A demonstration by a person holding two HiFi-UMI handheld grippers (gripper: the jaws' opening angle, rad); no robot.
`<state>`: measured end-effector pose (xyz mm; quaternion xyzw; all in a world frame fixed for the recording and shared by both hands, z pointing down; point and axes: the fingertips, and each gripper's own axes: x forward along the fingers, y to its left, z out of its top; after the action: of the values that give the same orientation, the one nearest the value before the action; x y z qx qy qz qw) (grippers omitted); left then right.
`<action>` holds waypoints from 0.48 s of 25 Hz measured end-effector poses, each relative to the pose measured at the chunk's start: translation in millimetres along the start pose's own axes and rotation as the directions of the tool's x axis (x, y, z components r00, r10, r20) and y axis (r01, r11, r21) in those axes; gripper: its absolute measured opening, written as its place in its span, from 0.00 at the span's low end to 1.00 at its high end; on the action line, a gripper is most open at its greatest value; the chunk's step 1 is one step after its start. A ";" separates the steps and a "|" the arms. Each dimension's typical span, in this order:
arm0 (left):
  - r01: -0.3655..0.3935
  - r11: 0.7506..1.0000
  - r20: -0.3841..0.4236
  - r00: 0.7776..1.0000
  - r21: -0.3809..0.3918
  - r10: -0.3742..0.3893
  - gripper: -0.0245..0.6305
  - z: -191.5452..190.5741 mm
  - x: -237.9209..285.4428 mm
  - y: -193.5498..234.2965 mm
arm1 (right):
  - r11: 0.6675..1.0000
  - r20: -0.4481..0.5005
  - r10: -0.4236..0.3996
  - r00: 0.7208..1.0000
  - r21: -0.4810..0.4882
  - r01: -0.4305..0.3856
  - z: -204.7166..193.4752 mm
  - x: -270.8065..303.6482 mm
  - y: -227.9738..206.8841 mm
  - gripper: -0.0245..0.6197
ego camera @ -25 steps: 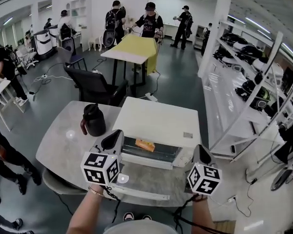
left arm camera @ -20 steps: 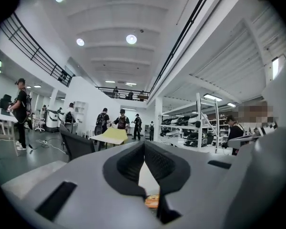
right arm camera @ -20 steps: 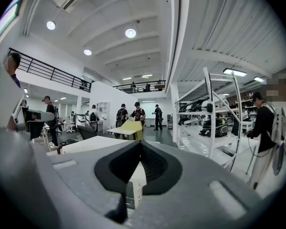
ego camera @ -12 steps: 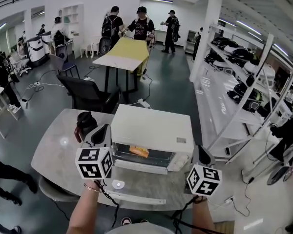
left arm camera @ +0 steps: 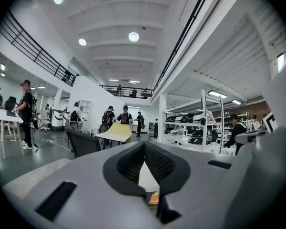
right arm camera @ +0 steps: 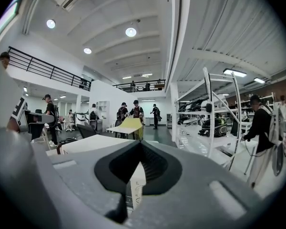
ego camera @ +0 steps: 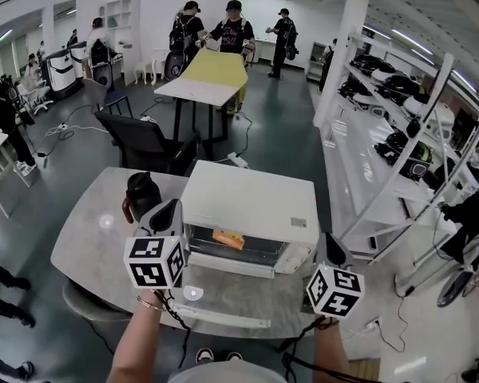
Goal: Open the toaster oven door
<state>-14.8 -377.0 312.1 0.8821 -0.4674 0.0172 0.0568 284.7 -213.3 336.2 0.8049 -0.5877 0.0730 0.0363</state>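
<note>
A white toaster oven [ego camera: 251,202] stands on the grey table [ego camera: 88,238]. Its glass door [ego camera: 231,292] lies folded down flat toward me, the handle bar [ego camera: 220,316] at the near edge. An orange piece of food [ego camera: 228,238] rests on the rack inside. My left gripper [ego camera: 166,214] hovers just left of the oven's front corner, shut and holding nothing. In the left gripper view the left gripper [left arm camera: 144,152] has its jaws together, with the orange food [left arm camera: 154,198] showing below them. My right gripper [ego camera: 332,251] is off the oven's right side, shut and empty. In the right gripper view the right gripper [right arm camera: 140,149] faces the oven's side [right arm camera: 136,185].
A dark jug [ego camera: 140,195] stands on the table left of the oven. White shelving [ego camera: 399,150] runs along the right. A black chair [ego camera: 144,144] and a yellow-topped table [ego camera: 211,74] with several people round it stand beyond.
My left gripper has drifted left and a little up, away from the oven's open front. The right gripper has stayed put. The door lies open throughout.
</note>
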 end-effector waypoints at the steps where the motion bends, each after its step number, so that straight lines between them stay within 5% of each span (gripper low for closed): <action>1: -0.001 1.000 -0.002 1.000 0.000 0.001 0.04 -1.1 0.0 -1.3 | 1.000 -0.002 0.002 1.000 0.000 -0.002 -0.9 0.1 -0.6 0.05; 12: 0.008 1.000 -0.020 1.000 0.008 -0.007 0.04 -8.9 0.1 -12.2 | 1.000 -0.015 0.011 1.000 0.008 -0.011 -5.8 -2.8 -3.6 0.05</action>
<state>-4.5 -369.3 319.9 0.8838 -0.4634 0.0278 0.0579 286.8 -208.8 341.6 0.8012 -0.5917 0.0818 0.0370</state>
